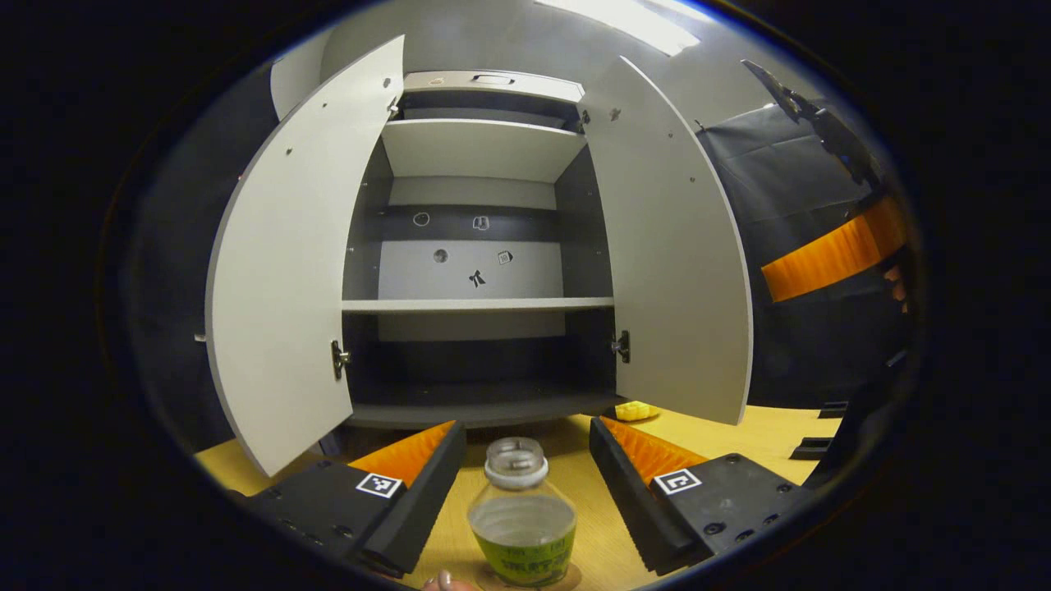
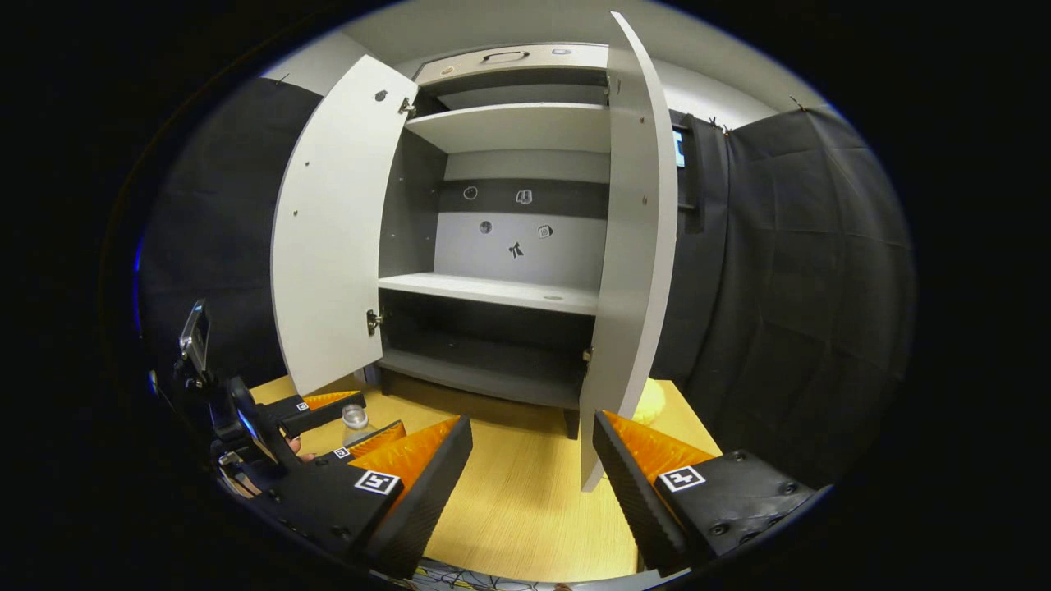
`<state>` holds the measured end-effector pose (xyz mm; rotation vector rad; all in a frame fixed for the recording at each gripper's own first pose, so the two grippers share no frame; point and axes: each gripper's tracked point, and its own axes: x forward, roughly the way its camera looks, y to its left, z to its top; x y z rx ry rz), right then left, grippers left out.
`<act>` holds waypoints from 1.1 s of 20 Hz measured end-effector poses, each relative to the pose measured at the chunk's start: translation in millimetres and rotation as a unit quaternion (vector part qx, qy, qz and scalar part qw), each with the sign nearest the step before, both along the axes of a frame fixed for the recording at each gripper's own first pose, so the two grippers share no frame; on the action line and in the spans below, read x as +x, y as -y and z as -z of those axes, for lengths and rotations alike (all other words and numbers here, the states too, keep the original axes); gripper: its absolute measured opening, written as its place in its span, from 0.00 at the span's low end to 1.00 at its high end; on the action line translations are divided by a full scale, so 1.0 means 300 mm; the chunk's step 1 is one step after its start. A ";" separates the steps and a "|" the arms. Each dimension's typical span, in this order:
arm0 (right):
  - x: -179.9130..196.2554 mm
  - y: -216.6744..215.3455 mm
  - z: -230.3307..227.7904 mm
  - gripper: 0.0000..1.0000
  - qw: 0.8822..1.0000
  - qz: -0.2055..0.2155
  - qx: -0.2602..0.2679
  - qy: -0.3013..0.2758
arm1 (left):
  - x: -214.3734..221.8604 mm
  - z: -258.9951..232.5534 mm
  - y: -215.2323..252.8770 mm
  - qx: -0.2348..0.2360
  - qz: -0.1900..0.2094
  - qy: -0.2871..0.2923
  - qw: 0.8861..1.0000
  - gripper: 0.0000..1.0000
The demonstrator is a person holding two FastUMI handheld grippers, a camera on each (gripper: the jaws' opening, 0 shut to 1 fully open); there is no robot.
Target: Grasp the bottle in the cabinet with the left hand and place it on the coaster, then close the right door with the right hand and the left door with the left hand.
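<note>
Left gripper view shows the clear plastic bottle with a green label [image 1: 522, 525] standing on what may be a round brown coaster [image 1: 566, 579] on the yellow wooden table [image 1: 764, 435]. The left gripper [image 1: 525, 484] is wide open around it, not touching. The right gripper [image 2: 532, 484] is open and empty, and both grey cabinet doors [image 2: 332, 230] stand open.
</note>
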<state>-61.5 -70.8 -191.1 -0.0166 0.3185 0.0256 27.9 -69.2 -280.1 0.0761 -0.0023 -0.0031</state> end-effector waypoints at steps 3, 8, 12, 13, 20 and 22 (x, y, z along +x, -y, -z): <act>0.027 0.027 -0.100 0.98 1.000 0.018 0.005 0.019 | 0.031 -0.166 -0.009 -0.007 0.012 0.017 1.000 0.95; 0.039 0.115 -0.217 0.98 0.997 0.076 0.006 0.010 | 0.006 -0.445 -0.009 -0.030 0.037 0.020 0.999 0.95; 0.034 0.182 -0.363 0.98 0.991 0.132 0.009 0.023 | -0.051 -0.632 -0.016 -0.008 0.082 0.014 0.996 0.95; 0.035 0.193 -0.408 0.98 0.989 0.144 0.012 0.037 | -0.069 -0.673 -0.019 -0.013 0.098 0.010 0.995 0.95; 0.028 0.364 -0.575 0.98 0.971 0.217 -0.021 0.101 | -0.214 -0.875 -0.287 0.014 0.068 0.016 0.997 0.96; 0.057 0.419 -0.596 0.98 0.969 0.219 -0.031 0.111 | -0.257 -0.898 -0.409 0.019 0.024 0.014 0.999 0.96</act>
